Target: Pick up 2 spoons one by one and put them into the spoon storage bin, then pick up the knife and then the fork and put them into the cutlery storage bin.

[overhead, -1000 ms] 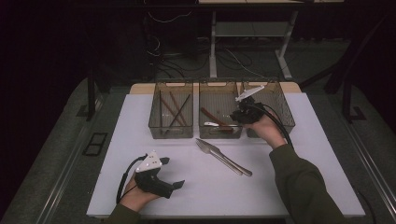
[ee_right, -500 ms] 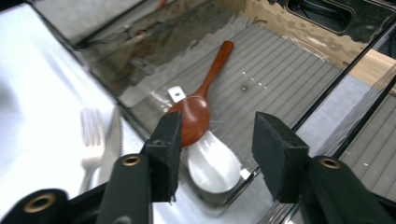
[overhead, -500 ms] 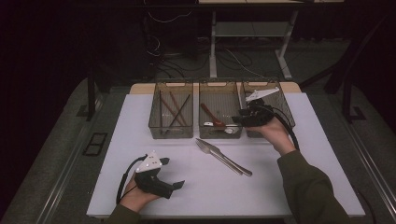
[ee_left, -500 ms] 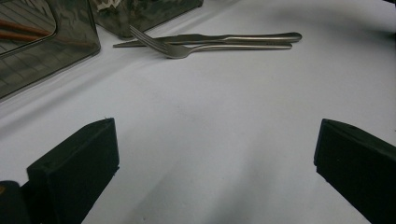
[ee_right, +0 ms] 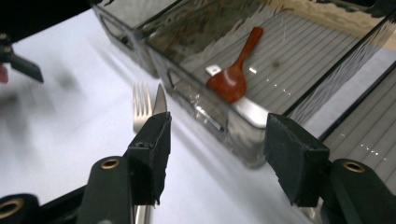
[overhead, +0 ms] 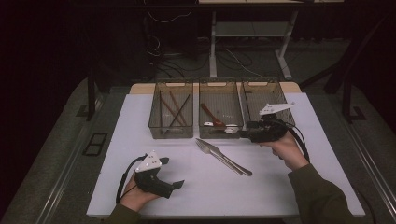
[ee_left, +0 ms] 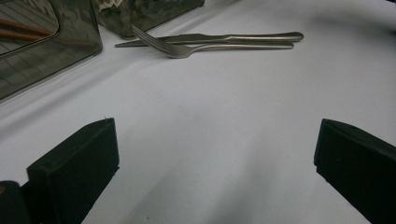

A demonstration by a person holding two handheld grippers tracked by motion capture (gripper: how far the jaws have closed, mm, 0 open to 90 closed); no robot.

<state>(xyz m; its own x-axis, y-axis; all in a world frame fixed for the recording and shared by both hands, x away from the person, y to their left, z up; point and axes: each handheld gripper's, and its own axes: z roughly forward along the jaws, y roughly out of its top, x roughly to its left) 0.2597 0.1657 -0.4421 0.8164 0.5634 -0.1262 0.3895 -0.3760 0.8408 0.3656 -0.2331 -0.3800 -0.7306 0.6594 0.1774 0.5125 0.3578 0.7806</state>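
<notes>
While the right gripper (overhead: 243, 134) hangs at the front wall of the middle bin (overhead: 221, 133), its jaws have just been opening and stand apart with nothing between them; the right gripper view looks past them into that bin, where a brown wooden spoon (ee_right: 236, 73) lies on a ribbed floor beside a metal utensil (ee_right: 250, 110); whether that one is also a spoon cannot be told. The left gripper (overhead: 179, 185) rests low on the near left of the table (overhead: 116, 154), jaws spread wide over bare surface, holding nothing. A steel fork (overhead: 212, 153) and table knife (overhead: 229, 157) lie side by side, touching, on the white tabletop just in front of the middle bin, between the two grippers, tips toward the bins; neither is grasped. Three clear smoked plastic bins stand in a row at the far edge; left bin (overhead: 172, 133) holds brown chopsticks (overhead: 170, 111); right bin (overhead: 271, 88) contents not discernible. Surface: matte white, plain, unmarked. Room: dark; grey floor (overhead: 51, 158) around the table; a white desk frame (overhead: 219, 32) and loose cables (overhead: 233, 58) behind.
</notes>
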